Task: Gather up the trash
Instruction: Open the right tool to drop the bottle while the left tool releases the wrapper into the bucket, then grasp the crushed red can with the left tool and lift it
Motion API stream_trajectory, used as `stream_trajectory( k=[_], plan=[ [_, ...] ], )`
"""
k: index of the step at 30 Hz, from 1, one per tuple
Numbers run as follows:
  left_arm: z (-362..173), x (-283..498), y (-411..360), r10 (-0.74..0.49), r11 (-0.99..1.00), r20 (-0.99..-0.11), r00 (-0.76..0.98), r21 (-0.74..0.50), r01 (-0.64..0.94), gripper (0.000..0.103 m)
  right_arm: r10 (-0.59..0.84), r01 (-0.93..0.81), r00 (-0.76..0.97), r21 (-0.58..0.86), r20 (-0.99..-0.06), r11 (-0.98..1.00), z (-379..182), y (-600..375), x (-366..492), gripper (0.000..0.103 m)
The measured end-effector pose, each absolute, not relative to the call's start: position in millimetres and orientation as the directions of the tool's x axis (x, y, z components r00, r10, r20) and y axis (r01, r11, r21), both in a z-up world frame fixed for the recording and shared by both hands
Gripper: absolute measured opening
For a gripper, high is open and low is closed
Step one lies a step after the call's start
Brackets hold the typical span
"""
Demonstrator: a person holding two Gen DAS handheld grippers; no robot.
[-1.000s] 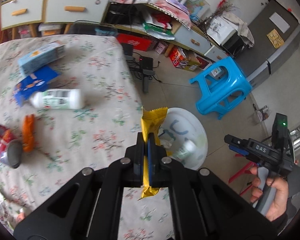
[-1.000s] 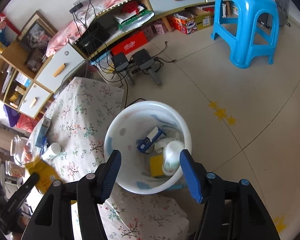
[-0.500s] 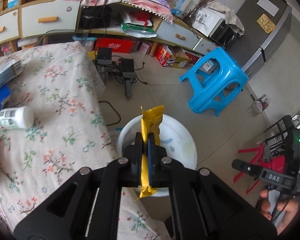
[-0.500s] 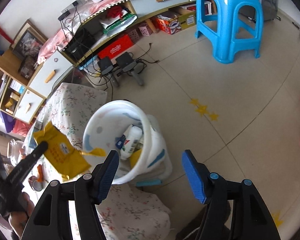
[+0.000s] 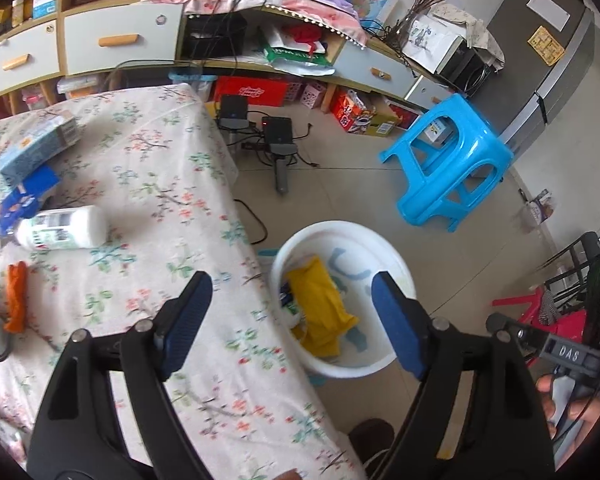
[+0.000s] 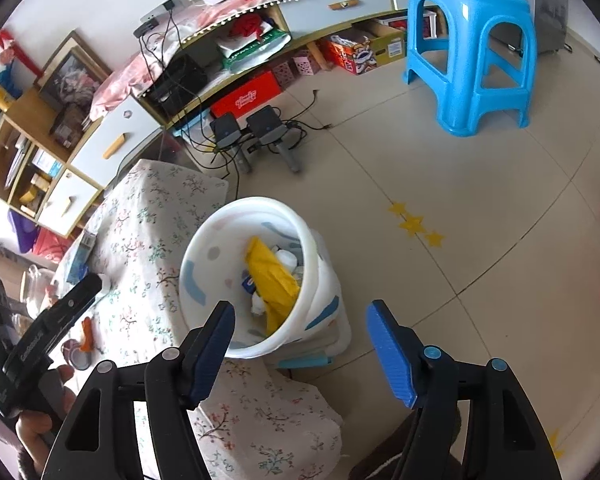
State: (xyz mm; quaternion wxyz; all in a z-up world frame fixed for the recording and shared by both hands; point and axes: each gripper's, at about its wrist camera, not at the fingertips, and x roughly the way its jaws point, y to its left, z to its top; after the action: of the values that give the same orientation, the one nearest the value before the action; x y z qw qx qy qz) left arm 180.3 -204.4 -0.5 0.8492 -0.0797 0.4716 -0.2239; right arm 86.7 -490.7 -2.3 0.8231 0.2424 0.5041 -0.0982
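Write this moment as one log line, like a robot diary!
left hand-held gripper: opening, nothing between | yellow wrapper: in white bucket | right hand-held gripper: opening, empty

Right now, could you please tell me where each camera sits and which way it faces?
Left wrist: sits on the left gripper, angled down at the table edge and white bucket; its opening jaws are empty, with the right gripper and its hand at right.
Right wrist: sits on the right gripper, angled down over the bucket and floor; the left gripper and its hand show at left.
Shared: bucket, yellow wrapper, blue stool, floral tablecloth.
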Motion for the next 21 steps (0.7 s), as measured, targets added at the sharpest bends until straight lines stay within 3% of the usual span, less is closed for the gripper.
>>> stream_trajectory(
  k=[9,12,16,21],
  plan=[
    [1.7,164.6,-155.2,-0.380,0.917,-0.802,0.460,-0.264,0.297,0.089,0.093,0.365,0.474,0.291,-0.876,0.884,-0.4,-462.9,96.5,0.072],
    [5.2,162.4,-132.5,-0.353,0.928,-0.807,0.473,-0.240,0.283,0.096,0.088,0.341,0.465,0.270,-0.881,0.900,-1.7,-447.9,102.8,0.073],
    [11.2,159.6,-97.4,-0.304,0.947,-0.809,0.502,-0.202,0.249,0.099,0.076,0.320,0.448,0.239,-0.891,0.917,-4.3,-427.6,114.9,0.084],
    [10.2,160.0,-50.5,-0.246,0.968,-0.815,0.525,-0.182,0.172,0.101,0.074,0.281,0.437,0.215,-0.896,0.935,-5.7,-397.9,126.4,0.085]
  ],
)
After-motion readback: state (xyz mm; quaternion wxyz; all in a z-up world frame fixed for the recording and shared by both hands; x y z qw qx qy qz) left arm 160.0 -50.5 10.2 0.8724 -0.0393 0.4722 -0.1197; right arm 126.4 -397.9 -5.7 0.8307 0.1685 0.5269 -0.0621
